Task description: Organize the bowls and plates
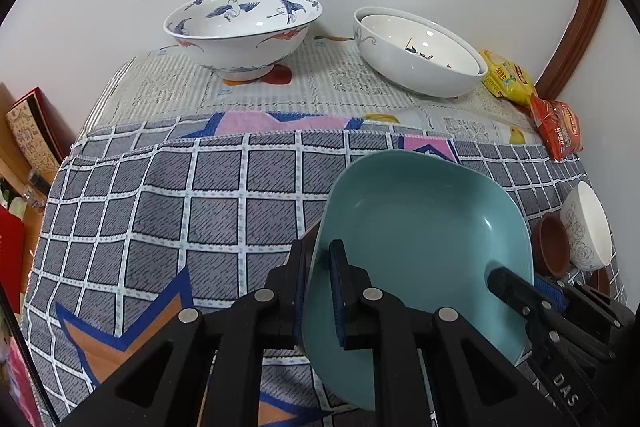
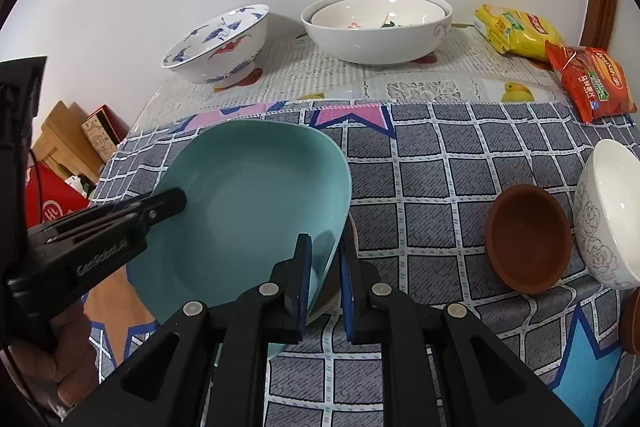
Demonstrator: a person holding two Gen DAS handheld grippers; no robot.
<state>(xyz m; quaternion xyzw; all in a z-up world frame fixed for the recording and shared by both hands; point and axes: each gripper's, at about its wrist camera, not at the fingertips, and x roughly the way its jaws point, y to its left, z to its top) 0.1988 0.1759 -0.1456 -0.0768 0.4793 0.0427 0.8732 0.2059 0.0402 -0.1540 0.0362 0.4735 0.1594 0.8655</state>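
Note:
A teal squarish plate (image 1: pixel 424 227) is held tilted above the checked cloth; it also shows in the right wrist view (image 2: pixel 248 195). My left gripper (image 1: pixel 320 263) is shut on its left rim. My right gripper (image 2: pixel 326 255) straddles its right rim, jaws closed on the edge. A blue-and-white crane bowl (image 1: pixel 240 31) stands at the back left. Two nested white bowls (image 1: pixel 420 51) stand at the back right. A brown dish (image 2: pixel 528 239) and a white flower-pattern bowl (image 2: pixel 608 215) lie to the right.
A yellow snack packet (image 2: pixel 516 31) and a red snack packet (image 2: pixel 592 83) lie at the back right corner. The checked cloth (image 1: pixel 160 211) covers the table's front half. Boxes (image 2: pixel 72 143) stand off the table's left edge. A wall runs close behind.

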